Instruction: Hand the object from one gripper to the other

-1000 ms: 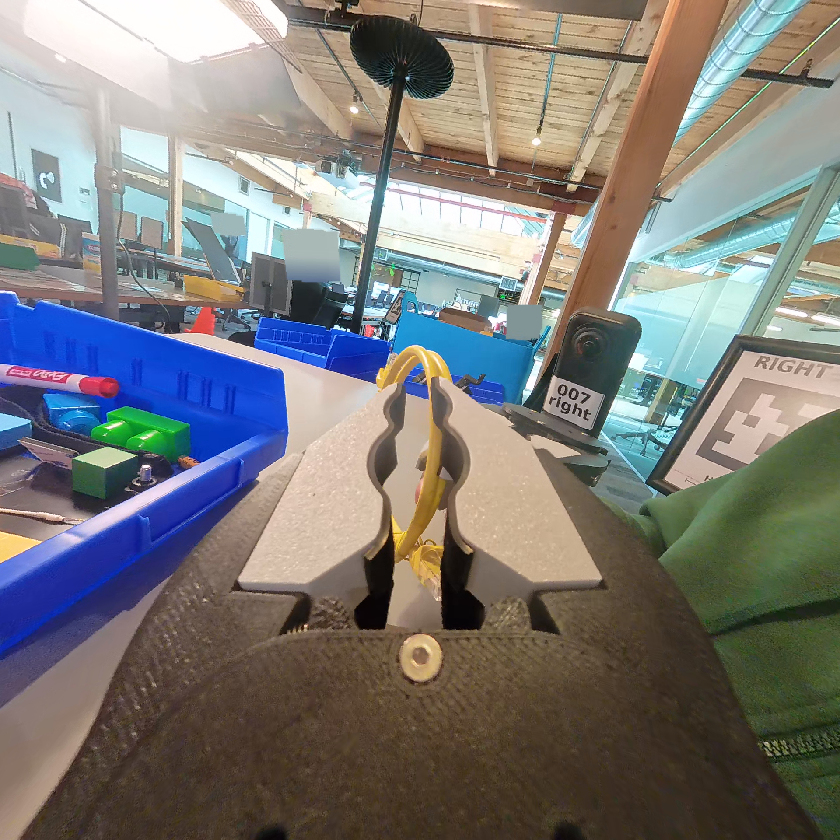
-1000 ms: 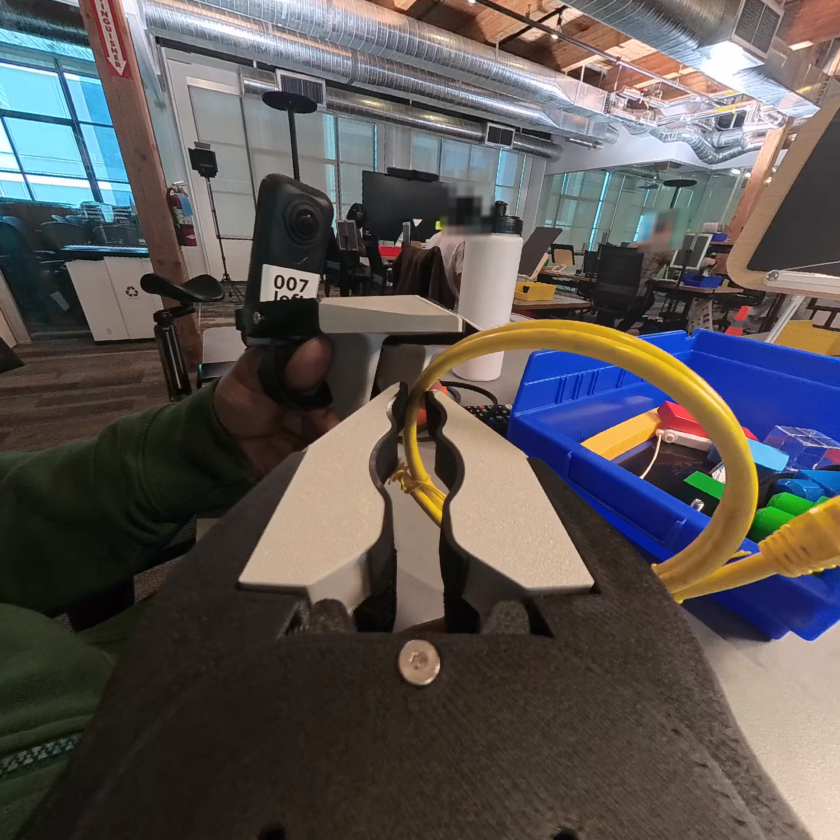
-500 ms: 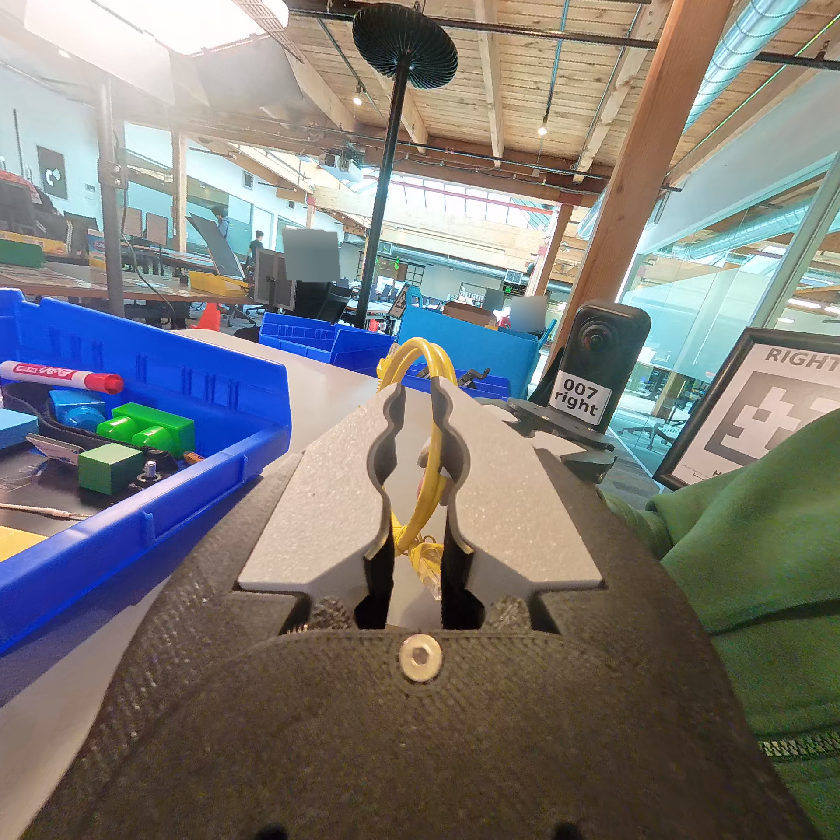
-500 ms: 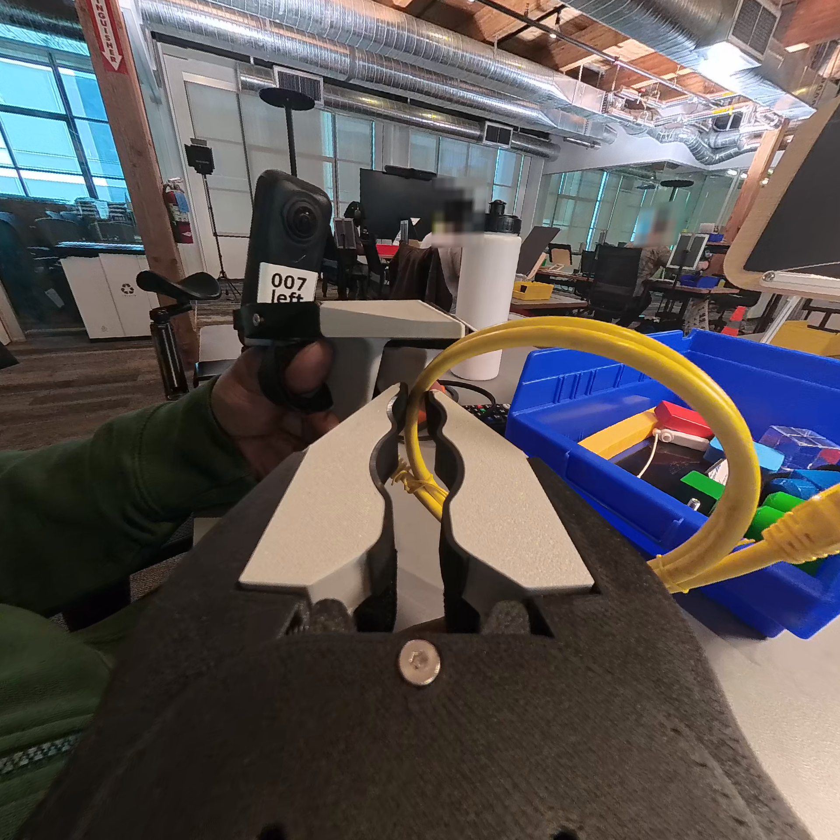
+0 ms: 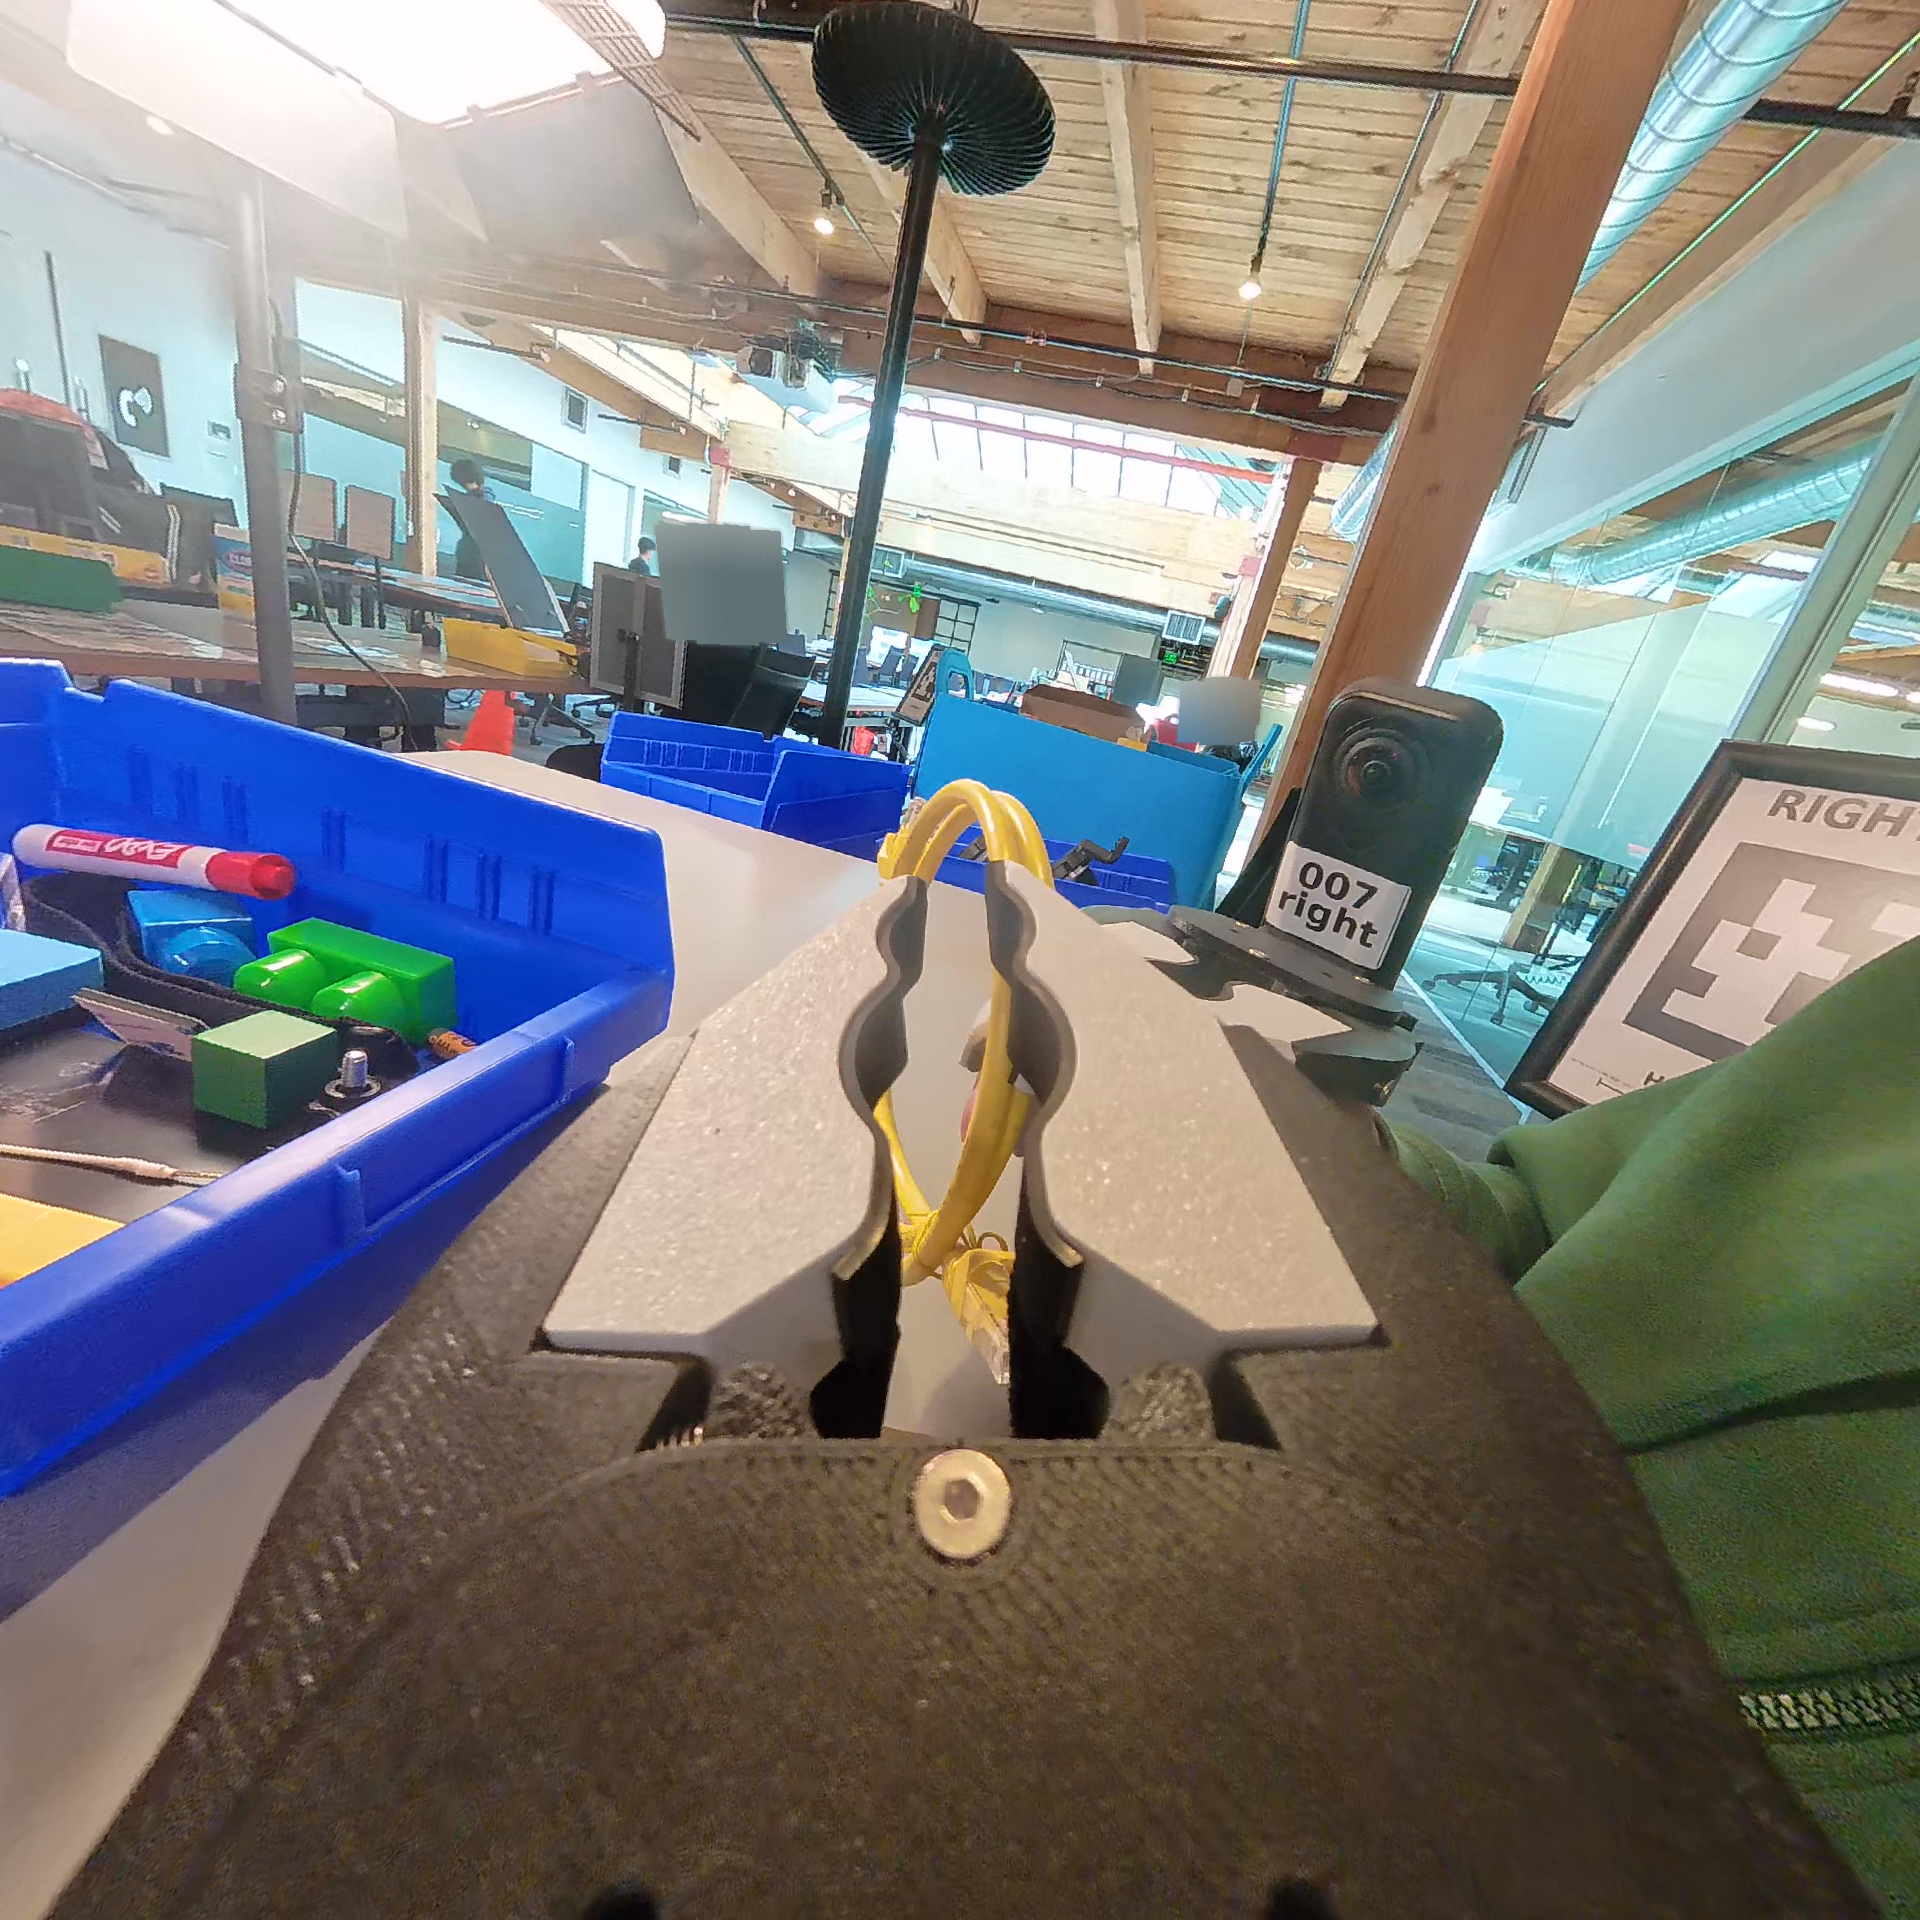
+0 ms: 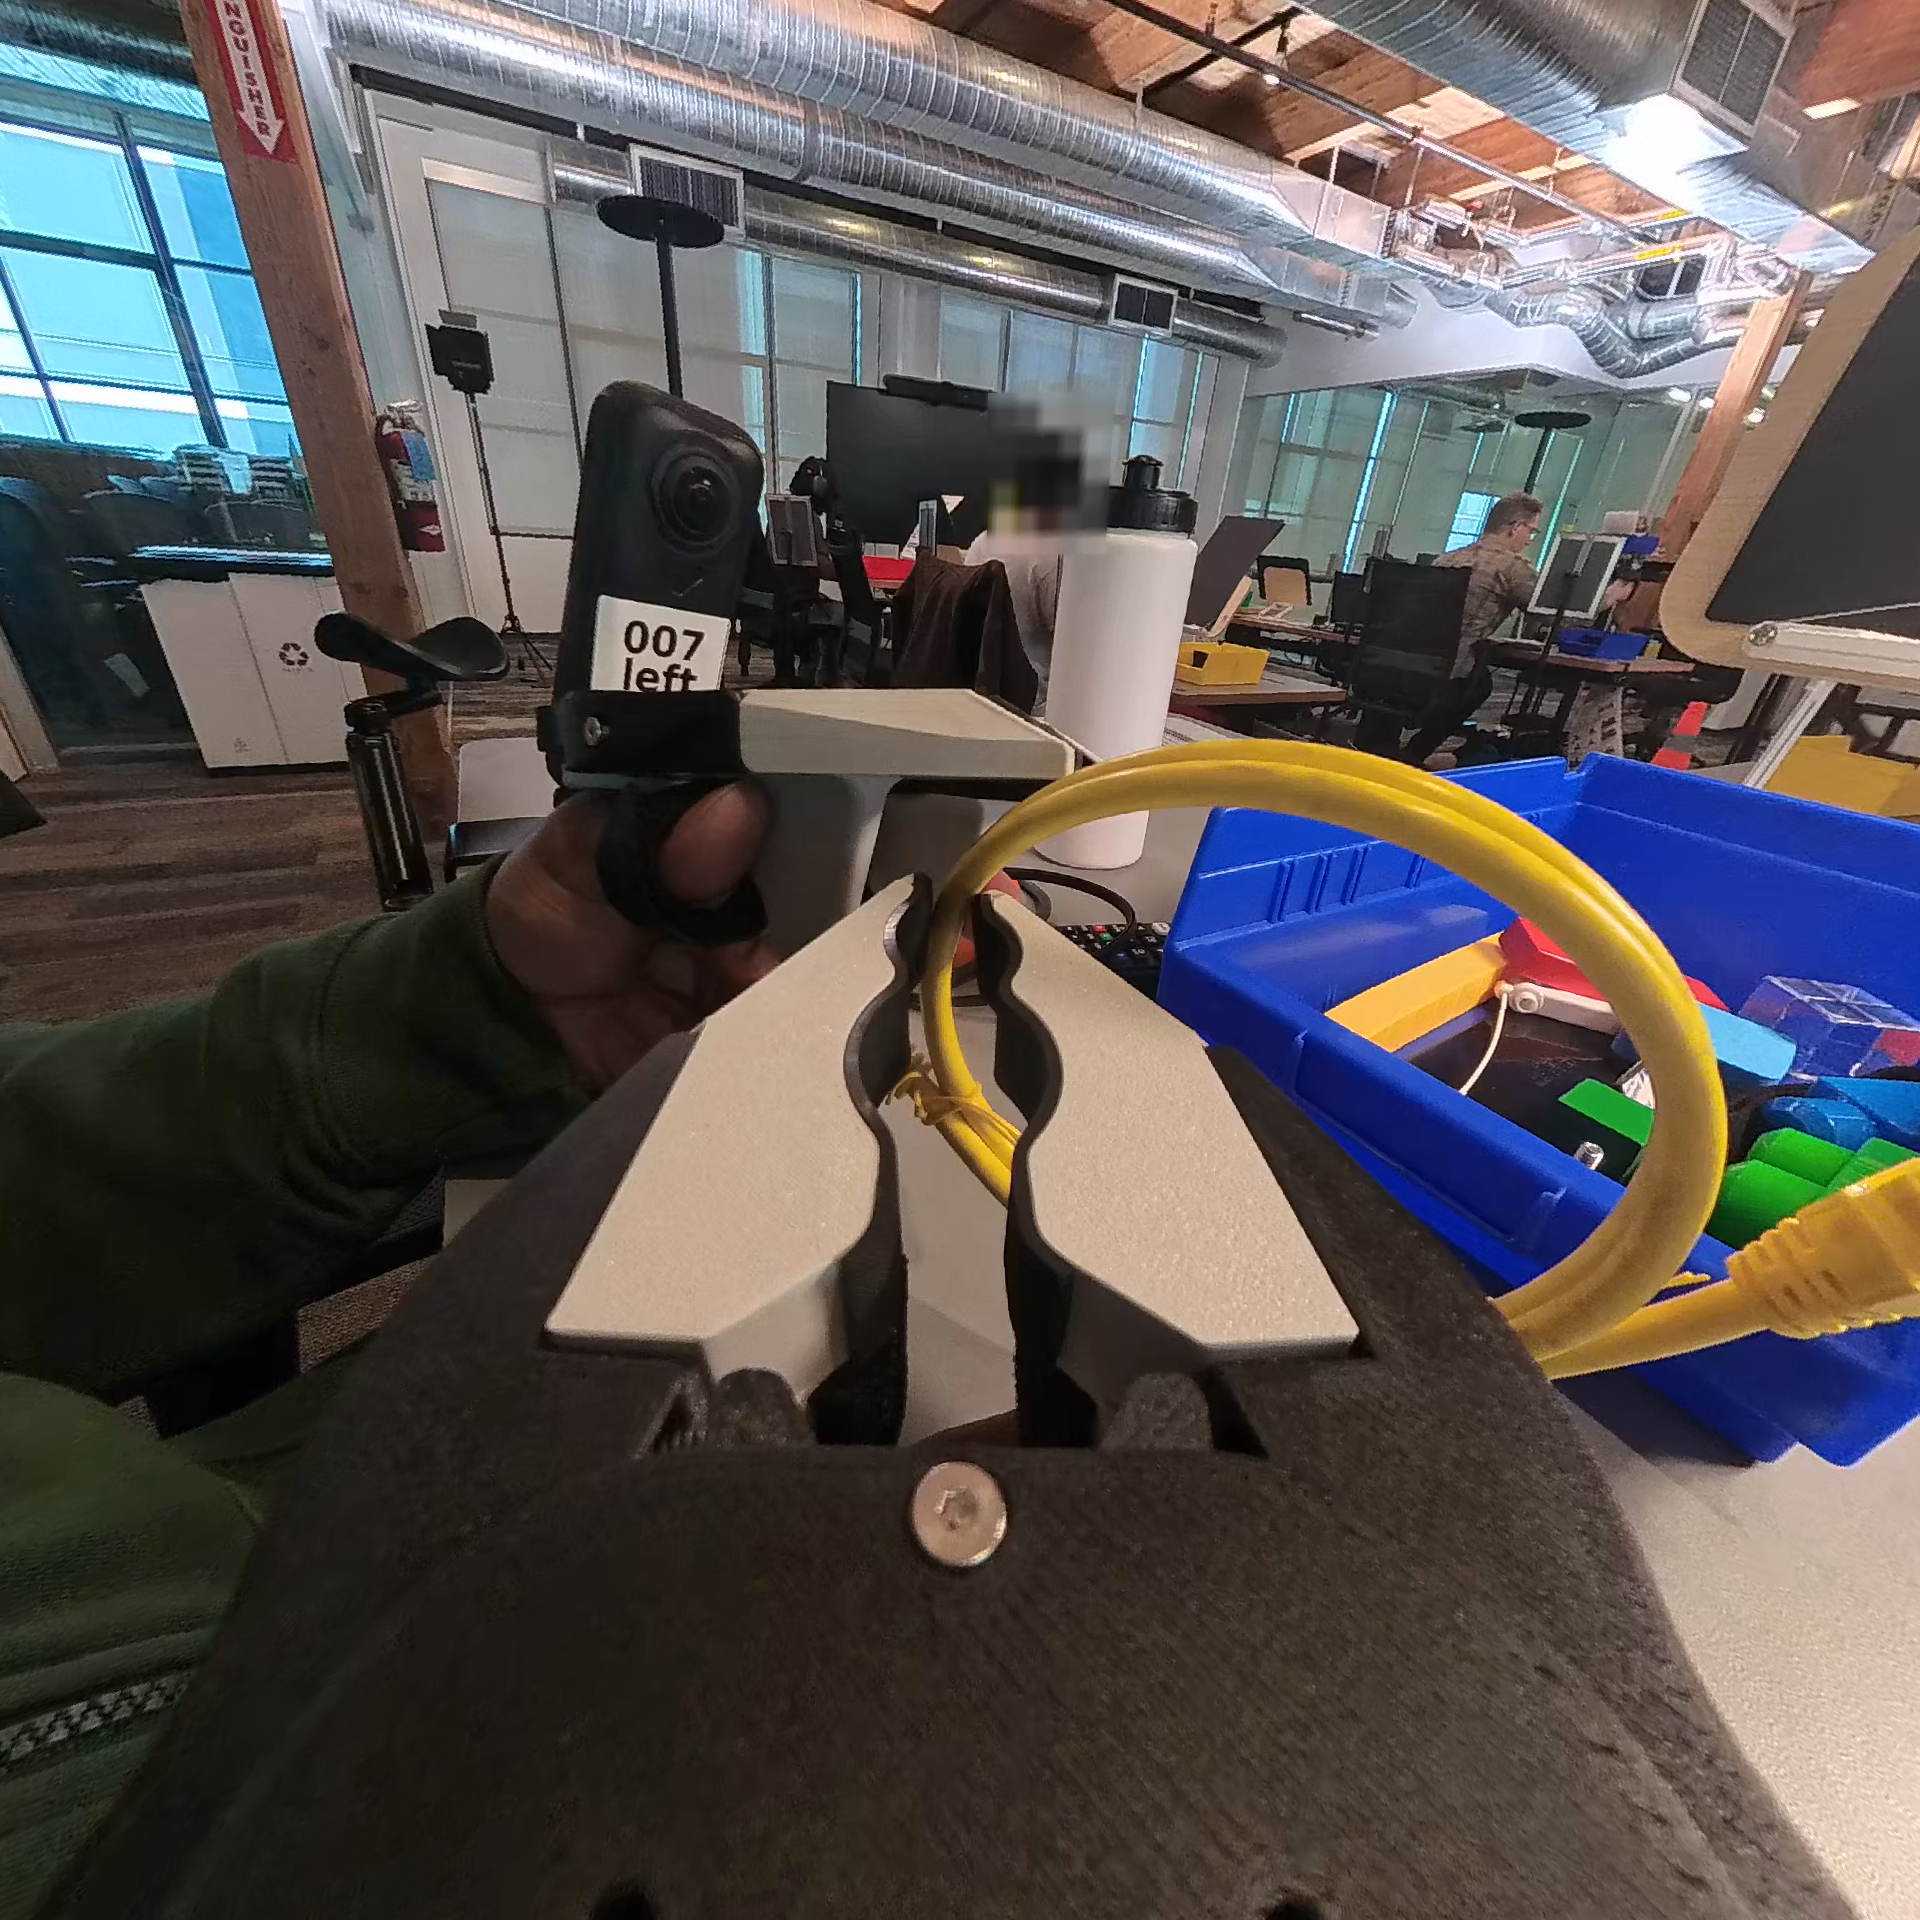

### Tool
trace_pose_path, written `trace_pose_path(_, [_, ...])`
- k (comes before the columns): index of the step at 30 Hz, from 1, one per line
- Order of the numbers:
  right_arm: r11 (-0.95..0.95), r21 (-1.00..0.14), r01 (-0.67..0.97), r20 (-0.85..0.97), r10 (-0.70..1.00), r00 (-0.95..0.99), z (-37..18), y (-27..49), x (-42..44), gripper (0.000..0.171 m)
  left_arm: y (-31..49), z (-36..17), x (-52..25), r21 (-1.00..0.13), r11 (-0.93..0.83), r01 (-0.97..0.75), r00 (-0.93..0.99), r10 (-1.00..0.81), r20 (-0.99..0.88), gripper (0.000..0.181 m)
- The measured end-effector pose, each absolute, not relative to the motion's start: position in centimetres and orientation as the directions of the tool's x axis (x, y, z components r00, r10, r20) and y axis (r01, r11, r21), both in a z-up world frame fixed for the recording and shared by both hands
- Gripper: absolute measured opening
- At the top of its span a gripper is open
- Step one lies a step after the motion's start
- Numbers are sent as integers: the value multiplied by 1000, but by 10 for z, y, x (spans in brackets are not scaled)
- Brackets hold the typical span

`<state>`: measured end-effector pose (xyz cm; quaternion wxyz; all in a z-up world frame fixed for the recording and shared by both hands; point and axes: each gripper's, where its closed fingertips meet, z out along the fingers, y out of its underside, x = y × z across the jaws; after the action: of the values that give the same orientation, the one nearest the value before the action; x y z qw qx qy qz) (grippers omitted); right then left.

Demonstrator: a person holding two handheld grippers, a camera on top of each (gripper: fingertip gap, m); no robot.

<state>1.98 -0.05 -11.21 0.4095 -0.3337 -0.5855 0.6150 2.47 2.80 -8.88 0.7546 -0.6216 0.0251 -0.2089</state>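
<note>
The coiled yellow cable (image 6: 1340,790) hangs in the air between the two grippers, above the table edge beside the blue bin (image 6: 1351,935). Its loop stands roughly upright, arching toward the bin, and a connector end (image 6: 1829,1268) points outward (low, past the bin wall). The right gripper (image 6: 948,914) has its jaws nearly closed on the cable near its tie. The left gripper (image 5: 951,894) likewise pinches the loop. This looks like mid-handoff; next, one gripper must release while the other holds firm.
</note>
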Motion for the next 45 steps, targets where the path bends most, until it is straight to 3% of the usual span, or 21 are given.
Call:
trace_pose_path(23, [30, -992, -126, 79, 908, -411, -110, 5, 19, 7, 28, -86, 10, -940, 171, 294, 930, -280, 240, 12])
trace_pose_path(45, [-112, -976, -189, -40, 936, -350, -92, 31, 22, 8, 32, -94, 22, -968, 129, 217, 943, -285, 173, 17])
